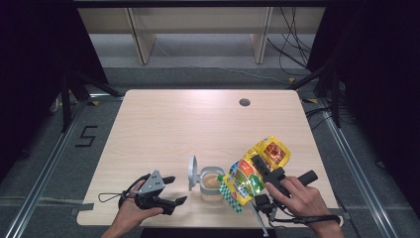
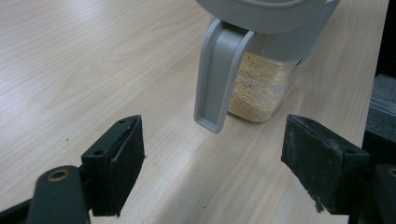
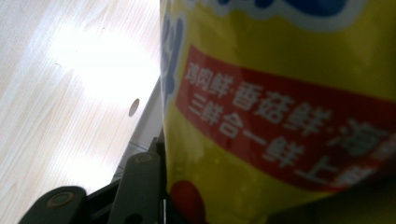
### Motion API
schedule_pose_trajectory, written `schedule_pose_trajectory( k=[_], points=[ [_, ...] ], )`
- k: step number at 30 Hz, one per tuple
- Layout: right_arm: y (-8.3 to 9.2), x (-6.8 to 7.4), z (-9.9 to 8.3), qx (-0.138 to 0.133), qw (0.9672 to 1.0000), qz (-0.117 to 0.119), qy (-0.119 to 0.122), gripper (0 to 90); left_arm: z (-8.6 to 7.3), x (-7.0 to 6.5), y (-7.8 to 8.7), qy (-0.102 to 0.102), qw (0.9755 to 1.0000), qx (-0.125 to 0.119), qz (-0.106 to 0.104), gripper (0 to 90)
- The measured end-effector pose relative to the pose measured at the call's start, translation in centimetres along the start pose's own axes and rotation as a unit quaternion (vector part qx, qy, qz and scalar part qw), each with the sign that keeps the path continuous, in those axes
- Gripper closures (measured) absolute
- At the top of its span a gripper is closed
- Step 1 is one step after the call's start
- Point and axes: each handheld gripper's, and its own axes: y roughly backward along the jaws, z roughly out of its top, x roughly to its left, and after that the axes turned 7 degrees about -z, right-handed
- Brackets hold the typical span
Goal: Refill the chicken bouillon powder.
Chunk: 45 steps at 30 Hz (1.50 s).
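Near the front edge of the bench (image 1: 163, 119), right of centre: one jar, one pouch, two claws.

Jar (image 1: 212, 182): one, clear-walled, squarish, about half full of pale tan granules with a coarse, crumbly texture. Grey plastic collar and one grey round flip lid (image 1: 192, 173) standing open on the jar's left side. In the left gripper view the lid's grey tab (image 2: 217, 79) hangs down in front of the granules (image 2: 254, 88). The jar stands on the bench, close to the front edge.

Pouch (image 1: 252, 171): one, glossy foil-like film, yellow with red, green and orange print, and a green-checked lower end. It is held tilted, that lower end just beside the jar's right rim. The right gripper view shows its yellow face with a red band of white characters (image 3: 280, 116).

Bench: pale wood-grain laminate, smooth, rectangular, with one round cable hole (image 1: 244, 102) near the far edge.

Left claw (image 1: 171, 191): jaws spread wide, nothing between the black pads, resting near the front edge to the left of the jar and pointed at it.

Right claw (image 1: 260, 166): jaws partly closed, pinching the pouch at mid-body; one black jaw presses against the film in the right gripper view.
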Motion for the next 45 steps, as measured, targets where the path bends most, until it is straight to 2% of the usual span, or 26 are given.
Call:
schedule_pose_trajectory(
  k=[2,4,7,10,11,17,19,20,21,23,24,26,28,29,30,31,32,33,36,37,40,41,42,43,44,45],
  points=[
    [0.1,0.1,0.1,0.003,1.0,0.008,-0.005,60.3,0.0,0.0,0.0,0.003,1.0,-0.005,-0.005,20.7],
    [0.0,-0.1,0.0,0.0,1.0,0.003,0.002,60.3,0.1,0.1,0.0,-0.009,0.9999,-0.001,-0.006,20.7],
    [0.0,0.0,-0.2,0.001,1.0,0.005,-0.006,60.3,0.0,0.0,0.0,0.0,1.0,-0.004,-0.001,20.6],
    [-0.1,0.1,-0.3,-0.002,1.0,0.007,-0.003,60.3,0.0,0.0,0.0,-0.001,1.0,-0.003,-0.001,20.7],
    [-0.2,0.2,-0.3,-0.004,0.9999,0.009,-0.008,60.3,0.0,0.1,0.0,-0.011,0.9999,-0.001,-0.005,20.7],
    [-0.3,0.4,-0.8,-0.012,0.9989,0.029,-0.034,60.4,0.1,0.2,0.0,-0.009,0.9999,-0.001,-0.006,20.7],
    [-0.4,0.9,-1.1,-0.007,0.9973,0.03,-0.068,60.4,0.1,0.2,0.0,-0.009,0.9999,-0.001,-0.006,20.7],
    [-0.4,0.7,-1.1,-0.011,0.9982,0.032,-0.049,60.4,0.1,0.1,0.0,-0.009,0.9999,-0.001,-0.006,20.7],
    [-0.4,1.1,-1.2,-0.005,0.9972,0.033,-0.067,60.4,0.1,0.1,0.0,-0.009,0.9999,-0.001,-0.006,20.6],
    [-0.5,0.9,-1.2,-0.015,0.9975,0.037,-0.058,60.4,0.1,0.2,0.1,-0.009,0.9999,-0.001,-0.006,20.6],
    [-0.4,1.0,-1.1,-0.013,0.9971,0.035,-0.066,60.4,0.0,0.2,0.0,-0.009,0.9999,-0.003,-0.005,20.7],
    [-0.3,1.5,-1.0,-0.001,0.9942,0.049,-0.096,60.4,0.0,0.2,0.0,-0.008,0.9999,-0.005,-0.007,20.7],
    [-0.5,1.4,-1.0,-0.02,0.9946,0.041,-0.093,60.4,0.0,0.2,0.1,-0.012,0.9999,-0.003,-0.004,20.7],
    [-0.4,1.5,-1.0,-0.007,0.9923,0.058,-0.109,60.4,0.1,0.2,0.1,-0.017,0.9998,0.002,-0.002,20.7],
    [-0.4,1.7,-1.1,-0.009,0.9905,0.061,-0.123,60.4,0.0,0.1,0.0,-0.008,0.9999,-0.009,-0.006,20.7],
    [-0.5,1.5,-1.2,-0.019,0.9924,0.056,-0.108,60.4,0.1,0.3,0.2,-0.019,0.9998,0.005,-0.003,20.7],
    [-0.6,1.4,-1.2,-0.02,0.9931,0.053,-0.103,60.5,0.0,0.2,0.0,-0.012,0.9999,-0.004,-0.004,20.6],
    [-0.4,1.8,-1.2,-0.007,0.9899,0.067,-0.125,60.4,0.0,0.2,0.1,-0.011,0.9999,-0.002,-0.005,20.7],
    [-0.5,2.0,-1.5,-0.011,0.9854,0.075,-0.153,60.5,0.0,0.2,0.1,-0.01,0.9999,-0.003,-0.006,20.7],
    [-0.6,1.9,-1.6,-0.016,0.987,0.07,-0.144,60.5,0.0,0.2,0.1,-0.012,0.9999,-0.001,-0.005,20.7],
    [-0.7,2.1,-1.6,-0.02,0.9854,0.079,-0.15,60.6,0.0,0.2,0.0,-0.01,0.9999,-0.005,-0.005,20.7],
    [-0.6,2.5,-1.6,-0.009,0.9809,0.09,-0.172,60.6,0.0,0.2,0.1,-0.01,0.9999,-0.005,-0.005,20.7],
    [-0.8,2.3,-1.7,-0.016,0.9838,0.083,-0.158,60.6,0.0,0.2,0.1,-0.012,0.9999,-0.003,-0.004,20.7],
    [-0.7,2.5,-1.8,-0.009,0.9792,0.093,-0.18,60.7,0.0,0.2,0.1,-0.012,0.9999,-0.003,-0.004,20.7],
    [-0.6,2.5,-1.8,-0.005,0.9776,0.095,-0.188,60.7,0.0,0.2,0.1,-0.013,0.9999,-0.003,-0.004,20.7],
    [-0.8,2.2,-2.0,-0.018,0.9819,0.087,-0.167,60.7,0.0,0.2,0.1,-0.01,0.9999,-0.001,-0.007,20.7]
  ],
)
